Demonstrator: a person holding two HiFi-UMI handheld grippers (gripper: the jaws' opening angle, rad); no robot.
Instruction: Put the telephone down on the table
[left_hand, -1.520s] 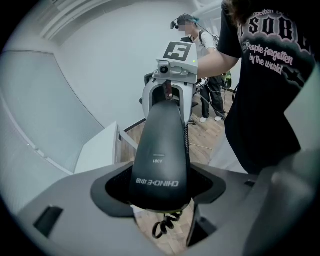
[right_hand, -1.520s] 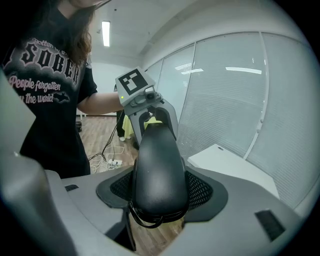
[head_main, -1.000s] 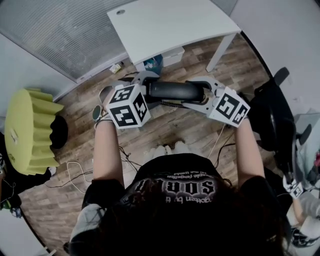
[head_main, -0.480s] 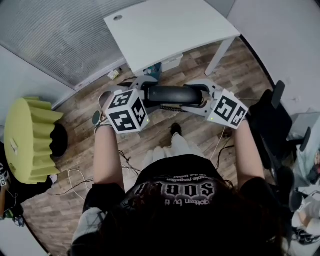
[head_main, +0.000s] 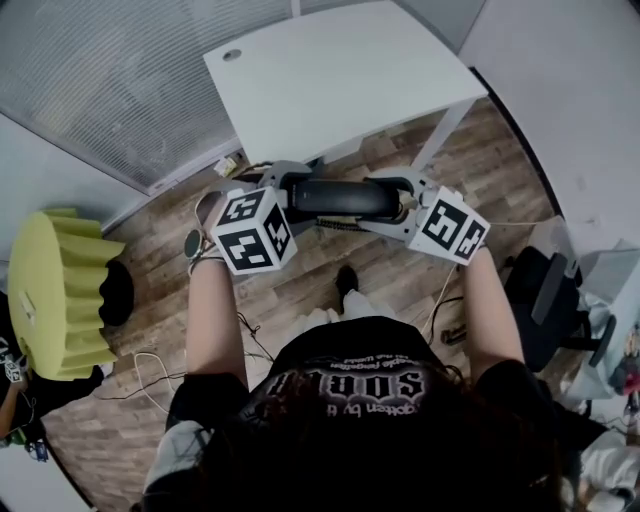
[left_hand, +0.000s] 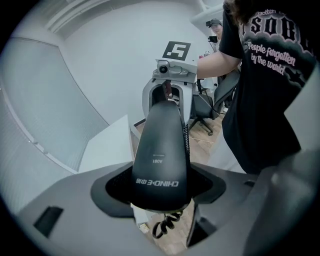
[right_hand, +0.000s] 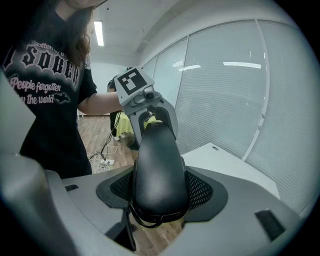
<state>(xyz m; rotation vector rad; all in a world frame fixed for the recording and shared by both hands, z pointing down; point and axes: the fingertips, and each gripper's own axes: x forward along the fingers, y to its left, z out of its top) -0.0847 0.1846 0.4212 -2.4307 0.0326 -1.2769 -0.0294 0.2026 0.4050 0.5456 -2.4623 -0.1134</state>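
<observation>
Two claws: both are clamped on one black plastic telephone handset (head_main: 345, 198), one claw at each end, so it lies level between them.
Left claw (head_main: 284, 186): its jaws are spread wide and pressed on the handset's end, which fills the gap between the dark pads in the left gripper view (left_hand: 160, 192); white lettering shows on the handset's back there.
Right claw (head_main: 402, 192): its jaws are also wide and closed on the other end (the right gripper view (right_hand: 159, 197) shows that end seated against the meshed pads).
Black coiled cord (left_hand: 167, 225): it hangs in loops below the handset at the left claw's end.
Telephone's place: it is held in the air over the brown wood-plank floor (head_main: 300, 285), just short of the near edge of the white rectangular surface (head_main: 340, 70) and not touching it.
Surface: its top is bare, with a small round hole near one corner, and it stands on a white leg.
Person: wears a black printed T-shirt (head_main: 350, 395) and a wristwatch (head_main: 193, 240) on the left arm.
Further out: a yellow-green fluted foam block (head_main: 55, 290) stands at the left, thin cables (head_main: 150, 355) trail on the floor beside the person, and a black office chair (head_main: 545, 300) stands at the right.
</observation>
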